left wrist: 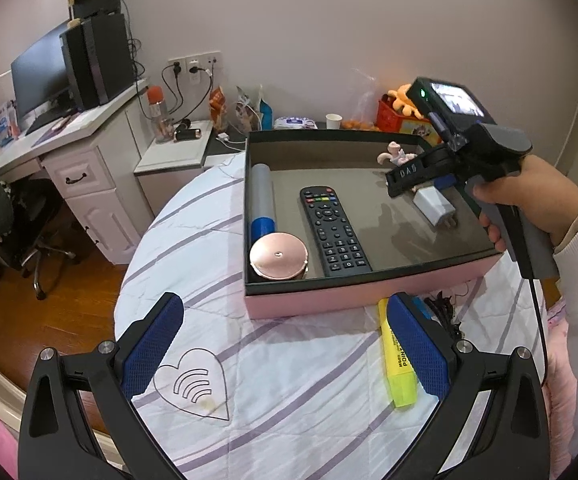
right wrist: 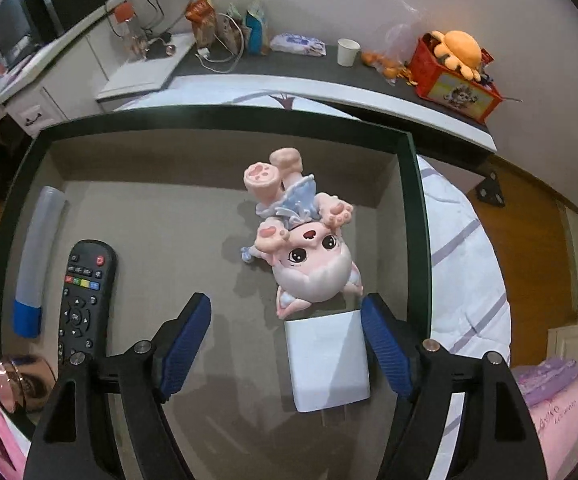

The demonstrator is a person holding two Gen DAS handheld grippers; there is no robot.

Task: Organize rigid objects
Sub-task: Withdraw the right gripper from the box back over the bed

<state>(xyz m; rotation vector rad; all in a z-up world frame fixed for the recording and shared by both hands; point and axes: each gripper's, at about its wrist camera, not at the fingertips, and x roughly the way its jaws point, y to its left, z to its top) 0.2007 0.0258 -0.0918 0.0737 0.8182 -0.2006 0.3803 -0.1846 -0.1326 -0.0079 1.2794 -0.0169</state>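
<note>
1. Over the box's right side, right gripper points steeply down, jaws wide, nothing clamped; white charger lies between the pads, right pad just beside it, left pad apart.
2. Left gripper hovers above the bedspread in front of the box, jaws wide, holding nothing; yellow highlighter lies just beside its right pad.
3. Pink-sided box holds charger, pig figurine touching the charger's far end, remote, grey tube with blue cap, round pink compact.
4. Charger likely light, stiff, smooth plastic, may slip; pinch the flat sides, avoid the prongs. Figurine looks fragile.
5. Highlighter likely light and rigid; pinch mid-barrel.
6. Readable text: "POINT" on the highlighter; "DAS" on the right gripper seen from the left wrist.
</note>
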